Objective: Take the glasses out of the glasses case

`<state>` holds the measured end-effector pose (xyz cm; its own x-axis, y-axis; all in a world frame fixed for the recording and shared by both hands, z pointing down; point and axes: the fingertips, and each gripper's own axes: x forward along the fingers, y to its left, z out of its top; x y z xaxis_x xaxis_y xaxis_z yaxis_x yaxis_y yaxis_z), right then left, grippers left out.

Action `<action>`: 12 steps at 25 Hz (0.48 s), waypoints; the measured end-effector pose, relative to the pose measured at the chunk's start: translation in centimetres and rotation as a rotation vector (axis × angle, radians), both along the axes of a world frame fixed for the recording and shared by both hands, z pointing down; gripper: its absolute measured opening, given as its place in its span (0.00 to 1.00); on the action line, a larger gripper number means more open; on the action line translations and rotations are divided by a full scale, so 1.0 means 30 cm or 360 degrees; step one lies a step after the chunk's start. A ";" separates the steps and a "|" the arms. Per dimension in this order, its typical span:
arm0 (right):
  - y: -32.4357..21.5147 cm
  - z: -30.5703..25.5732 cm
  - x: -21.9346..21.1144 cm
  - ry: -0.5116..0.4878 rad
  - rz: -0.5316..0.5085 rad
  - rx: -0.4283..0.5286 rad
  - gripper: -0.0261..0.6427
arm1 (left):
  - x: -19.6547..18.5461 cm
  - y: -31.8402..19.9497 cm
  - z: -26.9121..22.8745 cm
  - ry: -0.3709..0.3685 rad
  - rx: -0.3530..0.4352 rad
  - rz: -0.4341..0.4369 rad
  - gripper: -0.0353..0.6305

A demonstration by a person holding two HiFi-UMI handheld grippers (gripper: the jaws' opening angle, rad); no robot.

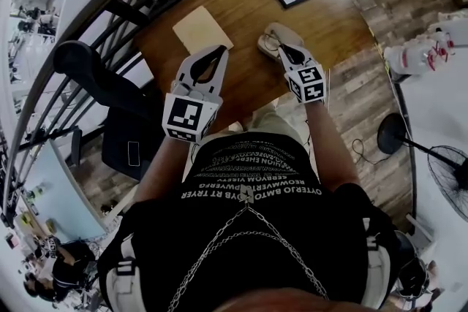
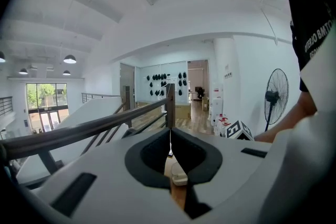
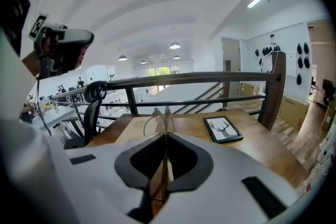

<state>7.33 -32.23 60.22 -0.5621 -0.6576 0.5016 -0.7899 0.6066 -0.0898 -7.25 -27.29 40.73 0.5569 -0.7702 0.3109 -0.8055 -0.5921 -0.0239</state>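
Your right gripper (image 3: pixel 166 136) had its jaws closed on the glasses (image 3: pixel 156 113). The thin wire frame was pinched edge-on between the pads, and its rims arched up past the tips, above the tabletop (image 3: pixel 262 149). Your left gripper (image 2: pixel 169 152) had its jaws together with nothing in them. In the head view it sat off to the left of the glasses case (image 1: pixel 272 36), which lay on the tabletop right at the tips of the right jaws.

Those glasses looked very light and springy. Wire that fine would likely bend under a hard squeeze, and it could swivel in smooth pads if gripped at one narrow spot. The lenses would scratch or smudge on contact. A gentle hold on the bridge, or on a temple near its hinge, seemed the safest place, with the lenses kept clear of the pads.

You could not tell which part of the frame the pads were on, since the jaws covered it. The lenses themselves did not show, nor whether the temples were folded. In the head view the frame was too thin to pick out, and the case could not be read as open or shut. A pale rounded shape (image 2: pixel 178 177) seen through the left jaws' gap was probably the case, but that was unsure.
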 end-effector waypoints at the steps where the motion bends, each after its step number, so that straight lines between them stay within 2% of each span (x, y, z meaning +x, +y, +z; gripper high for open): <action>1: 0.012 -0.021 -0.006 -0.0009 -0.0001 0.0021 0.08 | -0.004 0.005 -0.006 0.0003 0.0009 -0.0004 0.10; 6: 0.071 -0.133 -0.037 -0.0048 -0.0027 0.0125 0.08 | -0.025 0.026 -0.028 0.0029 0.0019 -0.0034 0.10; 12: 0.124 -0.287 -0.066 -0.0071 -0.0065 0.0259 0.08 | -0.024 0.053 -0.069 0.0054 0.0065 -0.0008 0.10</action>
<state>5.34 -28.52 51.61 -0.6091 -0.7044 0.3645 -0.7619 0.6474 -0.0221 -7.96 -25.72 38.67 0.5627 -0.7847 0.2599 -0.8092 -0.5872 -0.0208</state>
